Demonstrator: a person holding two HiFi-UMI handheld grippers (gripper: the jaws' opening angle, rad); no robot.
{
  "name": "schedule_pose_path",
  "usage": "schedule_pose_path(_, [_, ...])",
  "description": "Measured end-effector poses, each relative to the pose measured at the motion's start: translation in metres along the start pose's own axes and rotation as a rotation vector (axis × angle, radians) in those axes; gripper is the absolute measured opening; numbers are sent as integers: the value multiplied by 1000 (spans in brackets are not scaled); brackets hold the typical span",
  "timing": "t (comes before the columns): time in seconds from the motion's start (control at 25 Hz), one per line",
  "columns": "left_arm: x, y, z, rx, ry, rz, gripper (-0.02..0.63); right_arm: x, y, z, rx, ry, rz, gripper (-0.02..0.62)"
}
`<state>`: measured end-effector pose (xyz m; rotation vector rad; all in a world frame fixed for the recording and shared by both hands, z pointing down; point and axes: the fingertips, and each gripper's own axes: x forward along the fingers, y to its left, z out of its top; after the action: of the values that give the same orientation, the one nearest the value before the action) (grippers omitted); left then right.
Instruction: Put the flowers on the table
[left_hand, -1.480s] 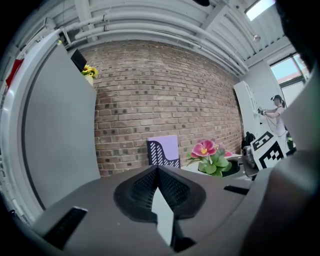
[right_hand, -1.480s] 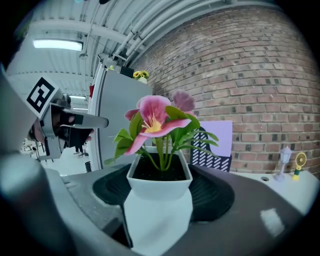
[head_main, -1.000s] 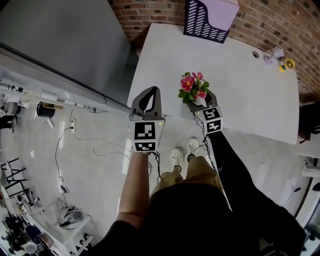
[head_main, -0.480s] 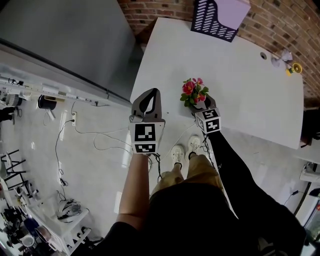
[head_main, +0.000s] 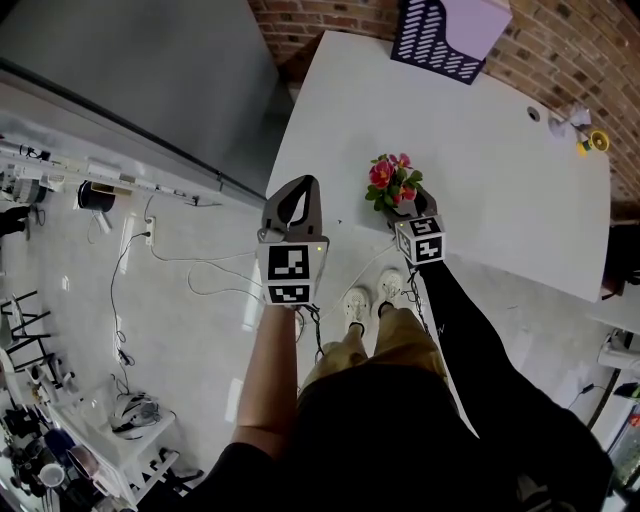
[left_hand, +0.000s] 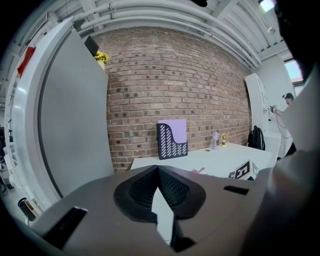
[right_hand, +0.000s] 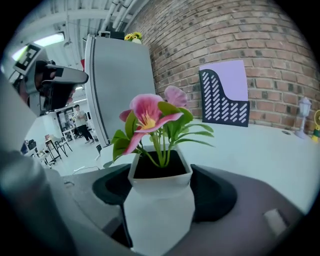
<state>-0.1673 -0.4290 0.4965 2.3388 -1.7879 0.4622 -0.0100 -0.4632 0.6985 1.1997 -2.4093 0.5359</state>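
Pink flowers (right_hand: 150, 120) with green leaves in a white square pot (right_hand: 159, 200), upright, clamped between the jaws of the right hand-held gripper (head_main: 404, 206), at the near edge of the white bench (head_main: 490, 150). Further left, the left hand-held gripper (head_main: 293, 203), jaws together, nothing between them. At the far side of the bench, a purple-and-black slotted file holder (head_main: 450, 38).

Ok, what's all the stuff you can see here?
table: one, white, by brick wall
flowers: one bunch, pink, in pot
pot: one, white, at table's near edge
file holder: one, black and purple, table's far edge
fan: one, yellow, table's far right corner
cabinet: one, grey, left of table
cables: several, floor
shoes: two, white, floor
left gripper: grey, shut, empty
right gripper: grey, shut on pot
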Motion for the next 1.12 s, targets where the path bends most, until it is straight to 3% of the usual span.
schedule_pose_path(0.84, [-17,-10,5,-2,-34,-39,9,-41,0,-24,11,24,-70,348])
schedule_pose_path(1.12, [-22,-19,20,0,-70,-65,9,-82,-11,-6,27,-39,-144,348])
